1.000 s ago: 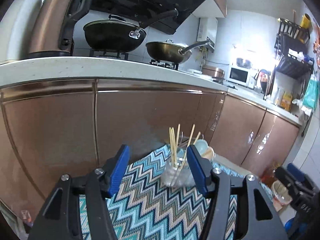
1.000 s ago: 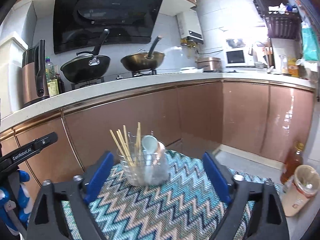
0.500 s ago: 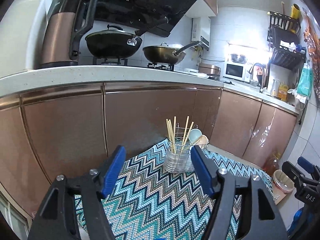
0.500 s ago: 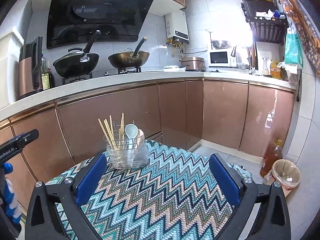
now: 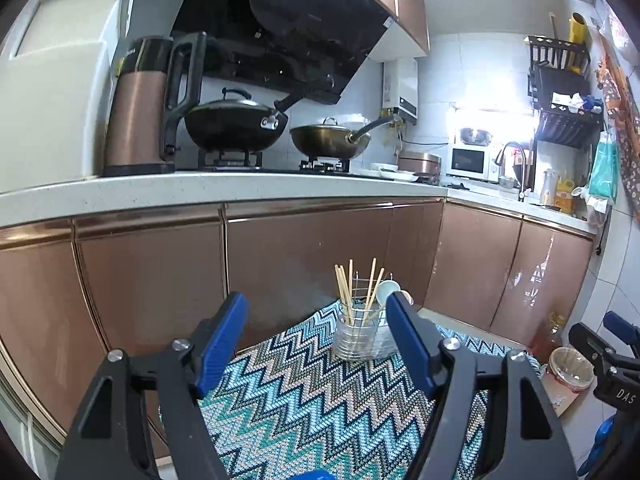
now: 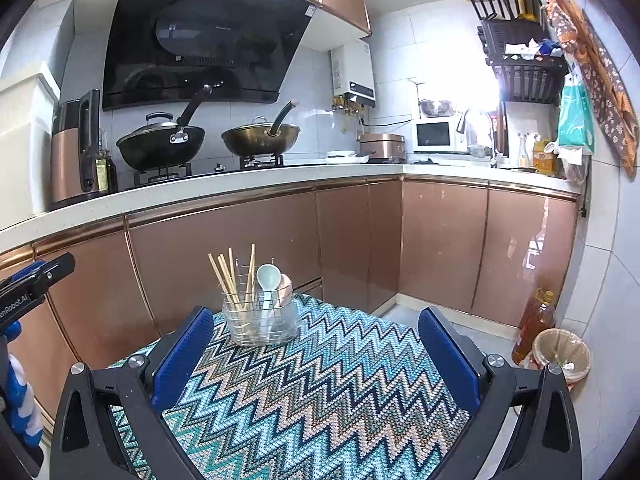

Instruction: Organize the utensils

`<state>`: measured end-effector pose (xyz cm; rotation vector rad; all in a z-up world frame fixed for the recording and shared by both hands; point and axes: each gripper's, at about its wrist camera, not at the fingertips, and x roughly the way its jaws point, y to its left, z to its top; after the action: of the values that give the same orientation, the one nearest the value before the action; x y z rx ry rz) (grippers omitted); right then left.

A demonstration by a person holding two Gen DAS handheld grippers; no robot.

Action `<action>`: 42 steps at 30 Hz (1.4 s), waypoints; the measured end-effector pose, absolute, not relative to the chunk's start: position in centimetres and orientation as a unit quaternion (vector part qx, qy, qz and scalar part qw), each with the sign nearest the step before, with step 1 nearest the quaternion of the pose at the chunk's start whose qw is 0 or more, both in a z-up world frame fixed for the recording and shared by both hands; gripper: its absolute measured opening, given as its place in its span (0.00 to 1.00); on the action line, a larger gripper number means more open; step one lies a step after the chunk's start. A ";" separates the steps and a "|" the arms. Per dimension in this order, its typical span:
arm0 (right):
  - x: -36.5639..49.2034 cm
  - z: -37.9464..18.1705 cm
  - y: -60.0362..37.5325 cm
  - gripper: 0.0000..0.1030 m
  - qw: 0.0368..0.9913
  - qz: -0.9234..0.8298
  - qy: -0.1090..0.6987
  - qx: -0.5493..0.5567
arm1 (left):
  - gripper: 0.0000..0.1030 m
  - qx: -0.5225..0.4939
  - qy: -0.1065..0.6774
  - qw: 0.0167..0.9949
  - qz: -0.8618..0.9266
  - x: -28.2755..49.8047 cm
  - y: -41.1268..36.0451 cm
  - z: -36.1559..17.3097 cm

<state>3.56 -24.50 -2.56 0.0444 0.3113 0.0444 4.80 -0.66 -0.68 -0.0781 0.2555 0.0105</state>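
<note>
Readable writing is scarce here. At the left edge of the right wrist view, white lettering ending in "enRobot.AI" is showing on the black body of the left gripper [image 6: 34,284]. At the lower right of the left wrist view, "DAS" is showing on the black body of the right gripper [image 5: 616,364]. The label on the oil bottle [image 6: 534,326] at the lower right is not reading clearly.

The wire utensil holder [image 6: 260,322] is standing upright at the far edge of the zigzag-patterned cloth [image 6: 320,392], left of centre in the right wrist view and just right of centre in the left wrist view [image 5: 360,338]. Wooden chopsticks [image 6: 230,276] are standing in its left part, long axes near vertical, tips fanning up and slightly leftward. A pale ceramic spoon [image 6: 267,280] is standing beside them, bowl end up, with a pinkish spoon [image 6: 285,286] just behind it.

The left gripper [image 5: 316,320] is opening its blue-padded jaws, with nothing between the pads; the holder is sitting well beyond them. The right gripper [image 6: 316,332] is spread wide, holding nothing, hanging over the cloth.
</note>
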 end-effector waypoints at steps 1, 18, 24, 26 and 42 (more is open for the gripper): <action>3.2 -2.4 -24.5 1.00 0.988 0.021 0.151 0.022 | 0.69 -0.038 0.124 0.992 0.004 4.5 -0.7 -0.5; 0.7 -1.1 -25.4 1.00 0.991 0.001 0.133 0.029 | 0.69 -0.012 0.107 0.994 -0.004 2.0 -2.0 0.4; 0.4 -1.0 -24.9 1.00 0.991 -0.007 0.131 0.016 | 0.69 -0.015 0.110 0.994 -0.006 2.0 -1.7 0.4; 0.3 -1.0 -24.7 1.00 0.991 -0.009 0.130 0.011 | 0.69 -0.015 0.111 0.994 -0.006 2.0 -1.6 0.4; 0.1 -0.9 -24.4 1.00 0.992 -0.023 0.124 0.002 | 0.69 -0.012 0.107 0.994 0.000 1.7 -1.6 0.3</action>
<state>0.11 -24.42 -0.90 0.0034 0.2496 -0.0459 1.69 -1.56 0.27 -0.0244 0.2144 -0.0003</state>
